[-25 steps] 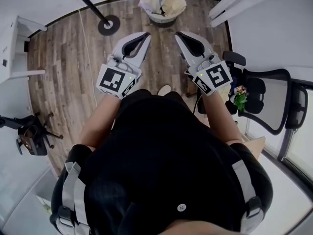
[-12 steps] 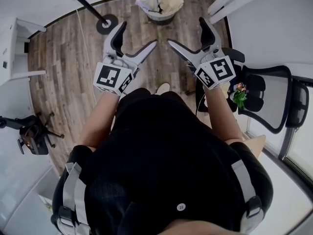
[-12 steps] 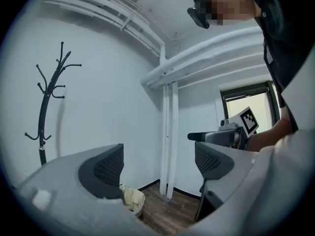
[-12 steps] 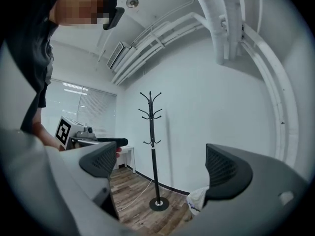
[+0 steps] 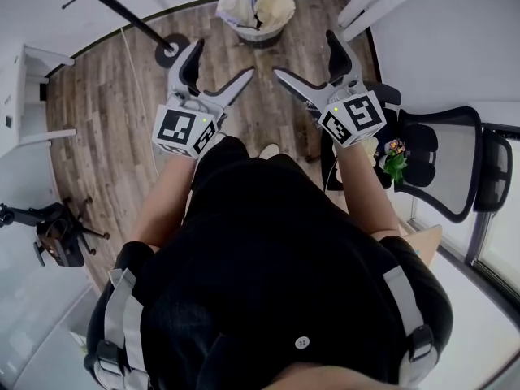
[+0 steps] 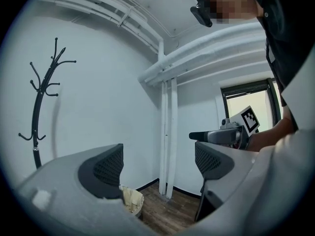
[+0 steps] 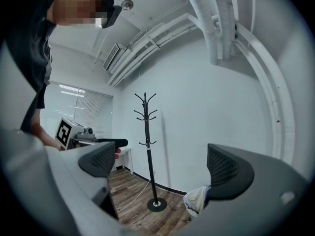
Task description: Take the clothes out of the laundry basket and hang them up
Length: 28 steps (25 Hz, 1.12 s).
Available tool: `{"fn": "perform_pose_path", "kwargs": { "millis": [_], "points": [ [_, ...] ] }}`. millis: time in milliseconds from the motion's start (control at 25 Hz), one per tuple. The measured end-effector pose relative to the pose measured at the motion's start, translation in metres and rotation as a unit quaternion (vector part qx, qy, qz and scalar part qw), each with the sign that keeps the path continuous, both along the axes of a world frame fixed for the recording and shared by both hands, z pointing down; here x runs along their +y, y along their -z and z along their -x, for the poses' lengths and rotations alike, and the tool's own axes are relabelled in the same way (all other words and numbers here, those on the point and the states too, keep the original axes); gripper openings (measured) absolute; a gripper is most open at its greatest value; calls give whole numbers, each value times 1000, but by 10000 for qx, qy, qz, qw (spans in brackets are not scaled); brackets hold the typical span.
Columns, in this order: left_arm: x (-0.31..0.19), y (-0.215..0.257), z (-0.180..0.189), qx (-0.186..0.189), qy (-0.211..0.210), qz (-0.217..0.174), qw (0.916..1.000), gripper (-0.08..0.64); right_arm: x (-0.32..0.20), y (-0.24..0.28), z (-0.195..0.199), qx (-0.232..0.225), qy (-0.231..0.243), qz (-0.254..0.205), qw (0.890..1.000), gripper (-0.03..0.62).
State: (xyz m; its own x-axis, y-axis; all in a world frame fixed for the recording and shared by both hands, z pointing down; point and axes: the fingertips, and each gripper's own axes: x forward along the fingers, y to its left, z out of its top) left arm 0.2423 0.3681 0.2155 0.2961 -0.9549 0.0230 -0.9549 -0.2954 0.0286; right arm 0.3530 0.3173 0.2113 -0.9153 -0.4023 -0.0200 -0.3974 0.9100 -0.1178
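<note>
Head view puts the laundry basket [image 5: 258, 32] at twelve o'clock on the wooden floor [image 5: 114, 120], well apart from me, with the clothes [image 5: 258, 2] heaped above its rim. I hold the left tongs [image 5: 221, 62] and the right tongs [image 5: 305, 55] out level before my chest. Both have just been opening and now stand spread wide, with only bare room between the pads in either gripper view. Nothing is picked yet, so the trouble I foresee lies in the reach. The heap looks loose and tangled, so a deep bite may lift several garments together. A snagged one could drag or tip the light basket. The right gripper view shows the coat stand [image 7: 149, 151] near the basket, at about ten o'clock from me, with a pale cord [image 7: 134, 196] trailing from its foot. I could catch that cord when I carry something across. Its hooks look thin, so a garment draped off-centre would likely slide off. An office chair [image 5: 443, 157] sits just beside my right arm at three o'clock and could foul a wide swing.
</note>
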Motion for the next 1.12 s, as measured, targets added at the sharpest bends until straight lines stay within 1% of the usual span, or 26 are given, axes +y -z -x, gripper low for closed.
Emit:
{"fn": "perform_pose_path", "kwargs": {
  "millis": [200,320,400,600,760,920,1120],
  "points": [
    [-44,-14,7,54,-75,35,10000,463,-40,-17,14,67,2,140,9999,565],
    [-70,-20,12,117,-103,59,9999,463,-62,-20,20,146,-8,91,9999,565],
    [-93,-26,21,161,-123,79,9998,462,-81,-23,28,218,-22,64,9997,565],
    [-166,-24,62,180,-176,21,9997,462,-151,-29,61,380,-127,45,9992,561],
    [-225,-21,108,199,-116,14,9997,462,-212,-31,98,458,-180,71,9988,560],
    [-272,-22,156,181,-82,70,9998,462,-267,-31,140,488,-209,132,9985,558],
    [-319,-27,198,123,-69,151,9998,462,-317,-30,178,454,-265,97,9986,557]
  ]
}}
